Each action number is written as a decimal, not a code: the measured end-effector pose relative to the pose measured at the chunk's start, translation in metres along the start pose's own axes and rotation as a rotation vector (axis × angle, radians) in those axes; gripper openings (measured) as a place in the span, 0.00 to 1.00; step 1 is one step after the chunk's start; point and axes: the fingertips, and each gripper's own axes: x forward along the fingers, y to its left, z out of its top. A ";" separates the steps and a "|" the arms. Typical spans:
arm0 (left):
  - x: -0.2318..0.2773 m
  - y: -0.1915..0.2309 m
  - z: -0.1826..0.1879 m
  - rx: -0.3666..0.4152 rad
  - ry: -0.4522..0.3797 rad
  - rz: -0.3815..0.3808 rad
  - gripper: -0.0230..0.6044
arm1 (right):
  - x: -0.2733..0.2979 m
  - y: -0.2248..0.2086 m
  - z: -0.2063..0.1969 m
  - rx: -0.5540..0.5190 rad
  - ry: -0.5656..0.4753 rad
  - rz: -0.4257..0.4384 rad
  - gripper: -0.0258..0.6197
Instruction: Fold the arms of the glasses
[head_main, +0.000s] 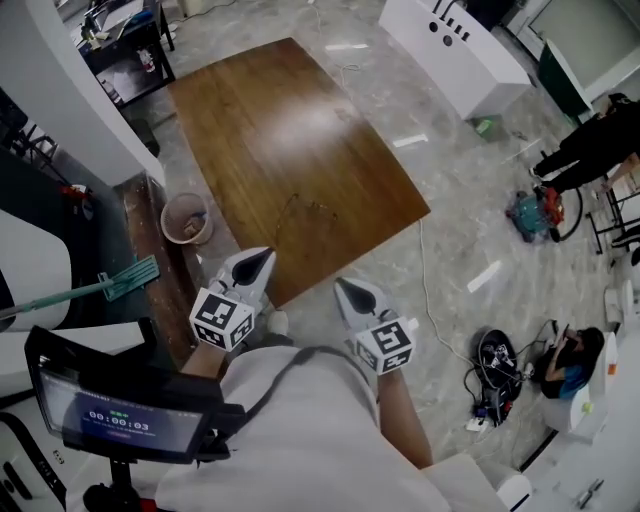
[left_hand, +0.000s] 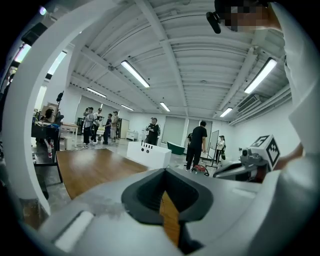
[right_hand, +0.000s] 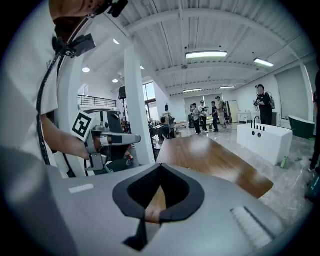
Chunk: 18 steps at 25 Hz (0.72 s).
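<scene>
A pair of thin-framed glasses (head_main: 303, 210) lies faintly visible near the front of the brown wooden table (head_main: 260, 110). Both grippers hang short of the table's near edge, over the floor, with nothing in them. In the head view my left gripper (head_main: 256, 263) is shut, and my right gripper (head_main: 348, 290) beside it is shut too. In the left gripper view the jaws (left_hand: 163, 171) meet in front of the table (left_hand: 95, 167), and the right gripper (left_hand: 245, 167) shows at the side. In the right gripper view the jaws (right_hand: 160, 168) are closed, with the left gripper (right_hand: 107, 140) at the left.
A round bin (head_main: 186, 218) stands by the table's left front corner, next to a green mop (head_main: 125, 280). A white counter (head_main: 455, 50) stands beyond the table. Cables (head_main: 497, 362) and a seated person (head_main: 570, 360) are on the floor at the right. Several people stand in the background.
</scene>
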 end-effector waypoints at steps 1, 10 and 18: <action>0.004 0.002 0.000 0.004 0.008 -0.012 0.05 | 0.002 -0.002 0.001 0.006 0.000 -0.009 0.05; 0.044 0.032 -0.001 0.072 0.071 -0.115 0.05 | 0.036 -0.031 0.005 0.012 0.026 -0.052 0.05; 0.059 0.042 -0.009 0.112 0.097 -0.130 0.08 | 0.045 -0.044 0.000 -0.010 0.064 -0.068 0.05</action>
